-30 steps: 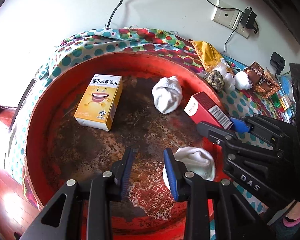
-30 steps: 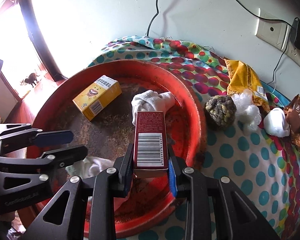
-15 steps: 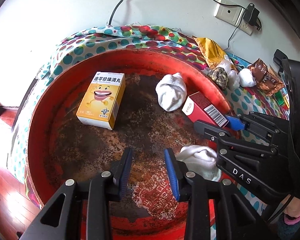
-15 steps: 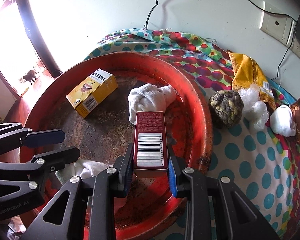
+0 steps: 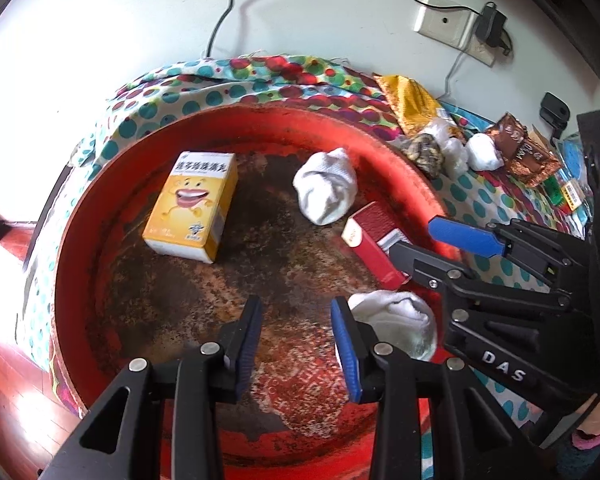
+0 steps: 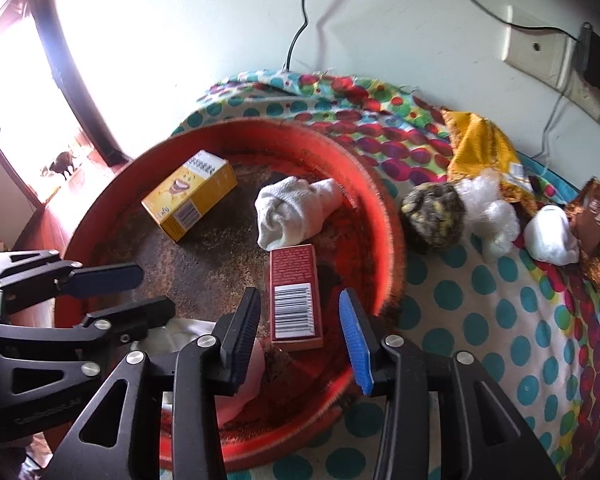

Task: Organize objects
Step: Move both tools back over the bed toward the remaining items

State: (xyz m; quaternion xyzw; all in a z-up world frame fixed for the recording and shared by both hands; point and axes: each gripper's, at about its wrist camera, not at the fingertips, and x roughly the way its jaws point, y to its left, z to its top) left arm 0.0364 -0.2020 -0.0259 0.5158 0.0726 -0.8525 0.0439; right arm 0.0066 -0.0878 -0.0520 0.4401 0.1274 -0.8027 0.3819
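Note:
A round red tray [image 5: 72,240] with a rusty floor holds a yellow medicine box [image 5: 192,208], a rolled white sock [image 5: 326,192], a second white sock [image 5: 396,320] and a red box [image 6: 294,296] with a barcode. My right gripper [image 6: 300,294] hovers over the tray's right side with its jaws opening. The red box lies between them on the tray floor, with gaps to both pads. My left gripper [image 5: 296,308] is open over the tray's near floor with nothing between its fingers; the second sock lies just right of it.
The tray sits on a polka-dot cloth [image 6: 480,320]. To the right of the tray lie a dark woolly ball [image 6: 434,216], white bundles [image 6: 552,232], a gold bag [image 6: 480,140] and a brown snack bag [image 6: 596,220]. A wall with a socket [image 6: 540,48] stands behind.
The right gripper's jaws have parted from the red box, which now lies loose on the tray floor. The left gripper has stayed in place, slightly wider.

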